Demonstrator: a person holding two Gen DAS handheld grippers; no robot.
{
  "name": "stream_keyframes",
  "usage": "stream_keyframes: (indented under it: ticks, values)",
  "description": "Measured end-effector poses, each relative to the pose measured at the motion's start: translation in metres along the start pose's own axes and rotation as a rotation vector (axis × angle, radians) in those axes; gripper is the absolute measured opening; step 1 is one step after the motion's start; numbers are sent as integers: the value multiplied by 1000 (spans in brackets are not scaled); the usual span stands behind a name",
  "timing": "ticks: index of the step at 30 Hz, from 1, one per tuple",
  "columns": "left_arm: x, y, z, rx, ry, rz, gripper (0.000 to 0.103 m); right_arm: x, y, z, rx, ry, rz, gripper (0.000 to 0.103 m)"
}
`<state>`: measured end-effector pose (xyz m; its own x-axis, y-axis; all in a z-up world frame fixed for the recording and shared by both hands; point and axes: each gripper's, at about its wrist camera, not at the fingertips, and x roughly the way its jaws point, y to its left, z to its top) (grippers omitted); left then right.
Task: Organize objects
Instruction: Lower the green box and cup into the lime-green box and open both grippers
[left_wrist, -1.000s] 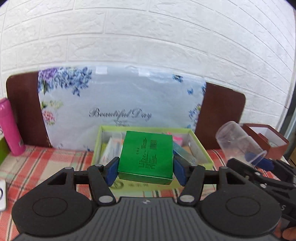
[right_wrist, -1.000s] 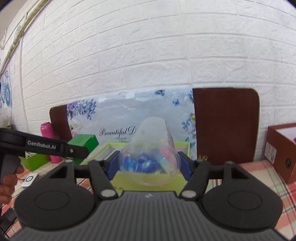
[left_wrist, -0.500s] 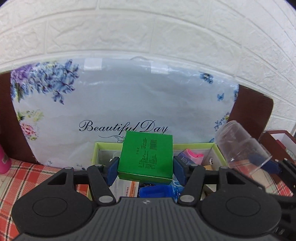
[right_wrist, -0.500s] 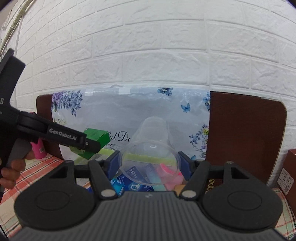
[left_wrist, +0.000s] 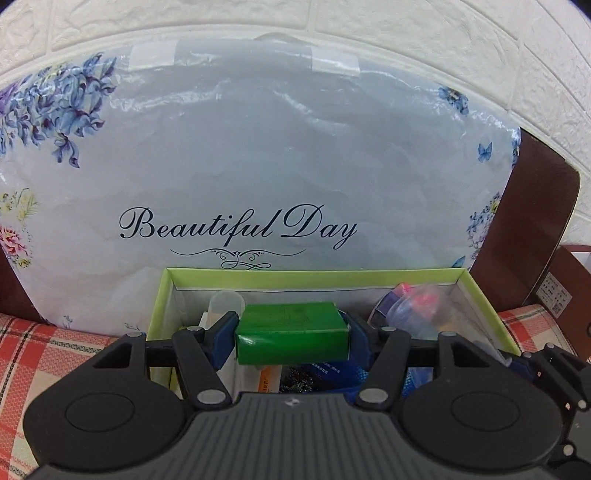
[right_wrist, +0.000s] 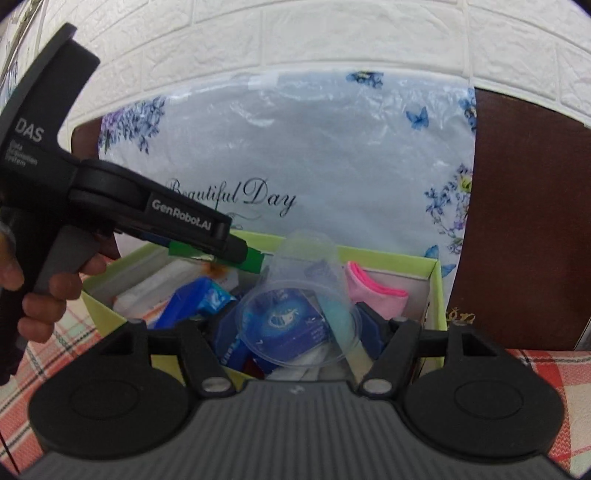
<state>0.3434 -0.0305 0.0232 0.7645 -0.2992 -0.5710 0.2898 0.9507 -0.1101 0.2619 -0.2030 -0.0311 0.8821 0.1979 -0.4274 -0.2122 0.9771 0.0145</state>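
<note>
the counter (left_wrist: 55, 354), under a red plaid cloth, carries a light-green storage box (left_wrist: 480, 291) at its back edge, set against a floral bag (left_wrist: 258, 147) that leans on the white brick wall. the box is already crowded with blue packets, white cartons and a pink cloth (right_wrist: 373, 291).

the left claw (left_wrist: 291, 338) hangs over the middle of the box with a green carton (left_wrist: 291, 332) pinched between its blue pads, jaws about half spread to the carton's width and just eased a touch wider with the carton between them. the carton looks light and stiff, with flat faces that give the pads good purchase; the side grip suits it, though too hard a squeeze could dent the card.

the right claw (right_wrist: 299, 328) hovers over the right part of the box, its pads against the rim of a clear plastic cup (right_wrist: 301, 295) lying with its mouth toward the camera. the cup looks very light, thin and slippery, likely to buckle or pop out, so the stiffer rim is the safest place to hold it.
</note>
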Motion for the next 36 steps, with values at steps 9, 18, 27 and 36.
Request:
stream_keyframes:
  ticks: [9, 18, 27, 36]
  values:
    - [-5, 8, -7, -42, 2, 34, 80, -4, -9, -9, 40, -15, -36, 96]
    - [-35, -1, -7, -43, -62, 94, 80, -24, -7, -3, 30, -41, -44, 103]
    - [-96, -23, -14, -21, -170, 142, 94, -69, -3, 6, 38, -74, -77, 103]
    - [-149, -46, -48, 43, -194, 176, 98, -125, 16, -5, 20, -45, -139, 103]
